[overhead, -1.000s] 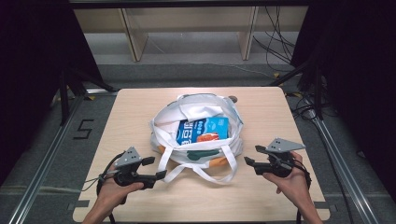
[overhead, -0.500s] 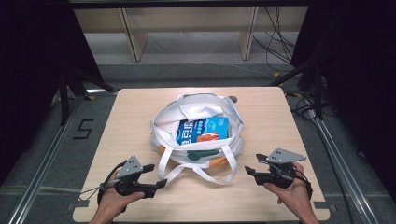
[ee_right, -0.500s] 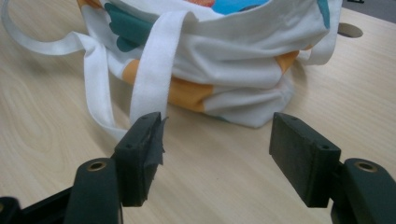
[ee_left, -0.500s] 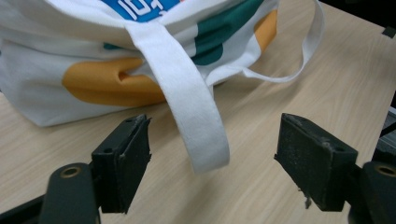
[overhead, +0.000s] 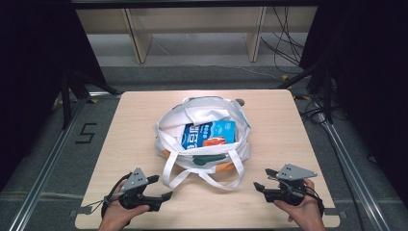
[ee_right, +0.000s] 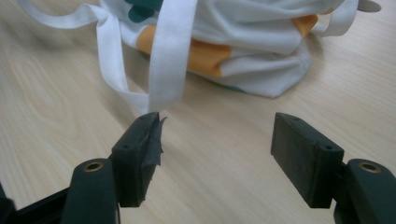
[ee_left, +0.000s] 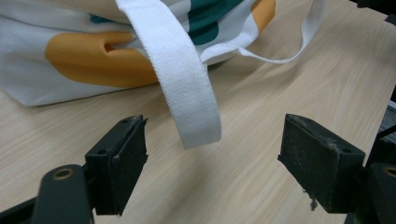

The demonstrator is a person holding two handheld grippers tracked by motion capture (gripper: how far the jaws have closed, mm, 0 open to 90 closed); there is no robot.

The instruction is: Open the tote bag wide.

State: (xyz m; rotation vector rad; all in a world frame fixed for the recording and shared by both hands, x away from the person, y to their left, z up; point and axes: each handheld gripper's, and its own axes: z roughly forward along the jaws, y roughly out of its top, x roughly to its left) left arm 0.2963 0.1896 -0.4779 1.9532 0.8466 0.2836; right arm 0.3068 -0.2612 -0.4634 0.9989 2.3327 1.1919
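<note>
With both the left gripper (overhead: pixel 162 187) and right gripper (overhead: pixel 260 186) gaping empty near the table's front edge, we'd pinch the soft, floppy tote bag (overhead: pixel 204 137) at mid-table by its limp white straps (overhead: pixel 202 177)

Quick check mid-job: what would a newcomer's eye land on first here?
The white tote bag at mid-table, gaping open over a blue packet. Its white handles sprawl toward the near edge, with the left tongs and right tongs flanking them, both open and empty.
</note>
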